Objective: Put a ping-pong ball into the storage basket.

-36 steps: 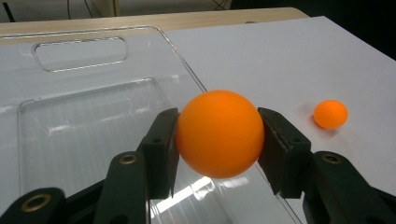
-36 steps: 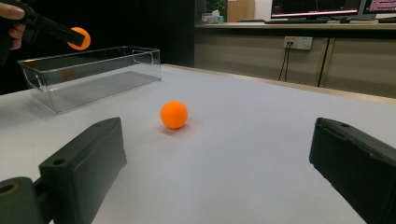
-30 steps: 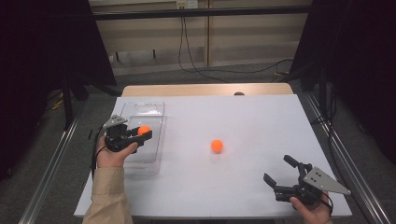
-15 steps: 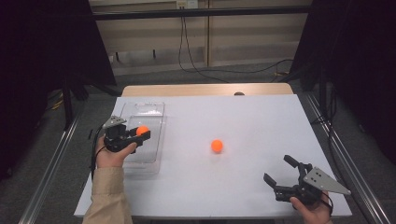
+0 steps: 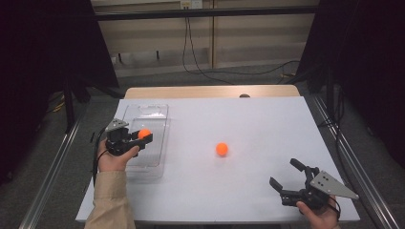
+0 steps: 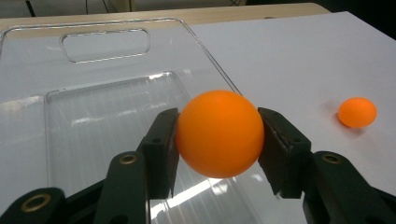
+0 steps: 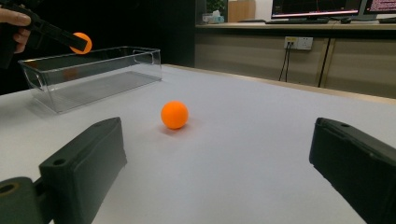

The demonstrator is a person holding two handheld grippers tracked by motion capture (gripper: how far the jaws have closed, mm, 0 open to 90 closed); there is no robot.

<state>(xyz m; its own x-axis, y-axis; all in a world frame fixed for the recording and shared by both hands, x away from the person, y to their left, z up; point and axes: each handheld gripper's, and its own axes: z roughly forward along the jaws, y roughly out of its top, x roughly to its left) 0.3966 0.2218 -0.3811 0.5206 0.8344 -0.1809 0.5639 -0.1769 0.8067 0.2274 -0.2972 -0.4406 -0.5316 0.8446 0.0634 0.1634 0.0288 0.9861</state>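
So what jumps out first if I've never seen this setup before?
Probably the bright orange ball clamped in the left hand-held gripper, held above a clear plastic bin at the white table's left side. A second orange ball lies loose mid-table, and the right hand-held gripper waits with jaws wide open at the near right corner.

Both claws are black: the left claw [image 5: 138, 139], a beige sleeve [image 5: 110, 200] behind it; the right claw [image 5: 285, 174], a grey three-cornered plate [image 5: 329, 183] atop.

White table [image 5: 267, 119], wood-panelled wall [image 5: 248, 43], black curtains [image 5: 43, 57], dangling cables [image 5: 200, 52]
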